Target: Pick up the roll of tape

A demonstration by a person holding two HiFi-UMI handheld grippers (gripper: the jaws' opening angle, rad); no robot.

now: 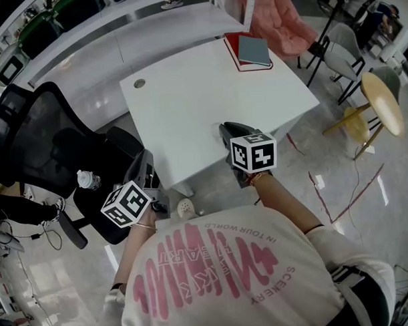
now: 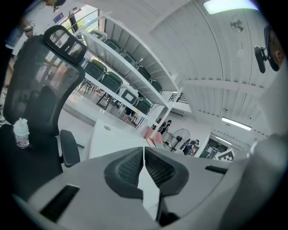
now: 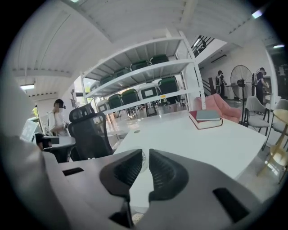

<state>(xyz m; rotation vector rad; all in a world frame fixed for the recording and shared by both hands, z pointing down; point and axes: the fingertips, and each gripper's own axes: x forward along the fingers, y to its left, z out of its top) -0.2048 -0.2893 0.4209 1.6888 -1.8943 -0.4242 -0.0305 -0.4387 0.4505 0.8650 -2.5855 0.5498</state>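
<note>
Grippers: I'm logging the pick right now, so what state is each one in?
Left gripper: closed, nothing between the jaws.
Right gripper: closed on the clear roll of tape.

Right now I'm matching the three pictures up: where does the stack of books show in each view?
Head view: stack of books at top, right of centre, on the white table's far corner.
Left gripper view: too small to make out beyond the table.
Right gripper view: right of centre, on the table's far end.
Shared landmark: the white table.
</note>
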